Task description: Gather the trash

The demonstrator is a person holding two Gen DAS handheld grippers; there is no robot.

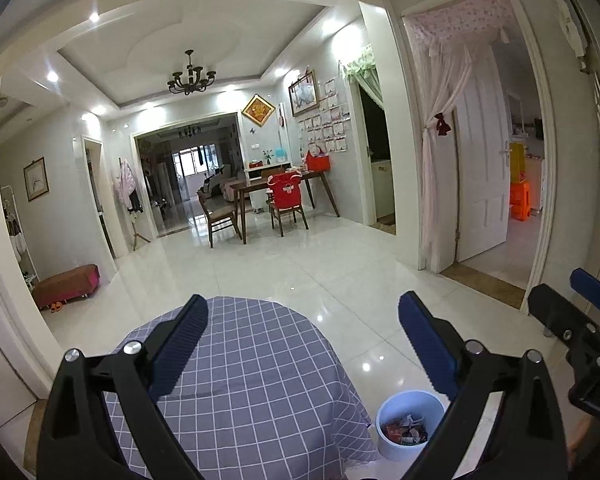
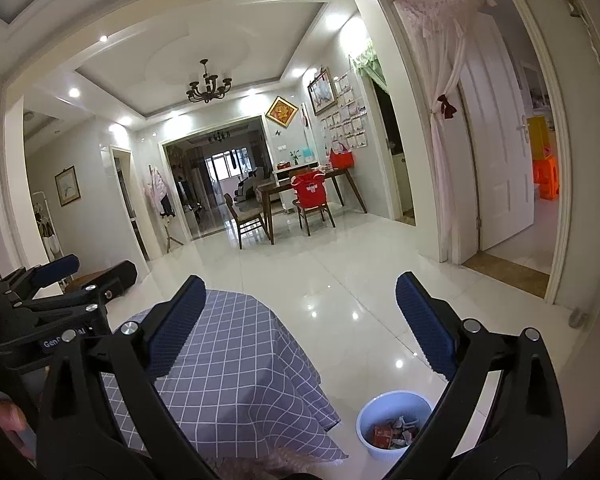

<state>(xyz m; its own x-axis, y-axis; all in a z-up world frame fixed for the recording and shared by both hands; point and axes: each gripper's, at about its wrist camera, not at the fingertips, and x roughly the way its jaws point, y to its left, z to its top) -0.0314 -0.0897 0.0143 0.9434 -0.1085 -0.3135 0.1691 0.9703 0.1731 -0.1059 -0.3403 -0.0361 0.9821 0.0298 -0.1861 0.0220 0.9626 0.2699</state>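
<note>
Left gripper [image 1: 302,344] and right gripper [image 2: 296,328] both spread wide, holding nothing, above the checked table [image 1: 244,364]. White bin [image 1: 410,424] of wrappers [image 1: 406,430] on floor just right of table.

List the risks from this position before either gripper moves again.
1. The white bin stands on glossy floor tiles beside the table; a bump from the right gripper would likely slide or tip it, spilling the wrappers.
2. The checked tablecloth hangs over the edge; an open finger of the left gripper might snag and drag it.
3. Both grippers sit close together and may collide.
</note>
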